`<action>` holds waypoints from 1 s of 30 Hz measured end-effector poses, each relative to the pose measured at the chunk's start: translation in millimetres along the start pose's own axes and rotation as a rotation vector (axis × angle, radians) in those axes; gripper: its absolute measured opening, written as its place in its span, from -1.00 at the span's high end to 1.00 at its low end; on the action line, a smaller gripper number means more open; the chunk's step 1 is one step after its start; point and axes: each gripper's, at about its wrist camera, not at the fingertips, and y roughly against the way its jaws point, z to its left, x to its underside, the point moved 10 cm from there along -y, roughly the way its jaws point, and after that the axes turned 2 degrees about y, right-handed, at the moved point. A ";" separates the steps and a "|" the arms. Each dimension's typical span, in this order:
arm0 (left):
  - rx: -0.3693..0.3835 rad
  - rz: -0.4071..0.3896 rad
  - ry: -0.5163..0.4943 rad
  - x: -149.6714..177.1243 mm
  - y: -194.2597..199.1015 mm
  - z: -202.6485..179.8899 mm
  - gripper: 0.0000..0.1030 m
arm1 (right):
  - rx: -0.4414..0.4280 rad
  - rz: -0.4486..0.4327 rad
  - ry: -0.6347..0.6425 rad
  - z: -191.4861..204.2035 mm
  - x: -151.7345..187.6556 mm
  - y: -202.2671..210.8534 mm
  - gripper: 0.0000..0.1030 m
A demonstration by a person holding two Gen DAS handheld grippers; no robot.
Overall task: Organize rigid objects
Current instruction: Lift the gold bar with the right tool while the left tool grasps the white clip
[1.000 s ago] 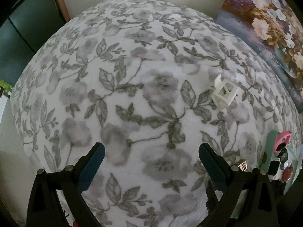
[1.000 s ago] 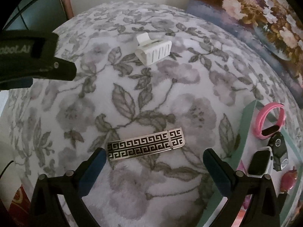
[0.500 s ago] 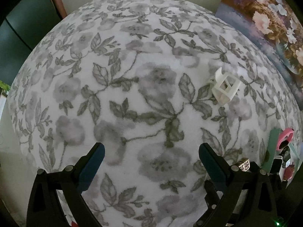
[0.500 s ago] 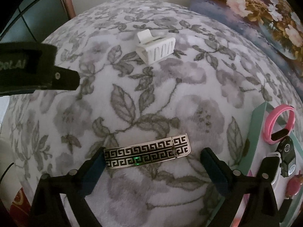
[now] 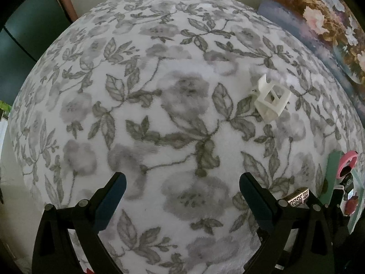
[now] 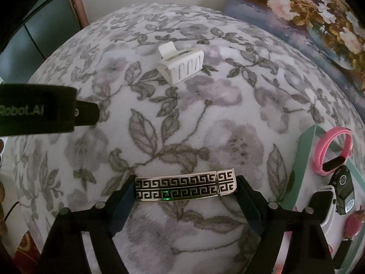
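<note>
- Closing in since a second ago: right gripper (image 6: 184, 190), jaws now flanking both ends of silver key-pattern hair clip (image 6: 186, 188), contact unclear.
- Beyond that clip: white claw clip (image 6: 180, 65).
- Left gripper (image 5: 182, 193) spread wide, empty.

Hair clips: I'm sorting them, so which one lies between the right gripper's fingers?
The flat metal clip with the black key pattern, lying between the closing right gripper fingers. The white claw clip lies farther off.

One legible marking only: pale lettering "Robot.AI", first letter cut off by the frame edge, on the side of the black left gripper body (image 6: 38, 111), seen in the right wrist view; nothing else readable.
</note>
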 end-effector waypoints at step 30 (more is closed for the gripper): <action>0.170 -0.062 -0.004 -62.6 -3.6 -72.1 -0.92 | -0.069 -0.190 -0.257 -78.1 -27.2 70.3 -0.65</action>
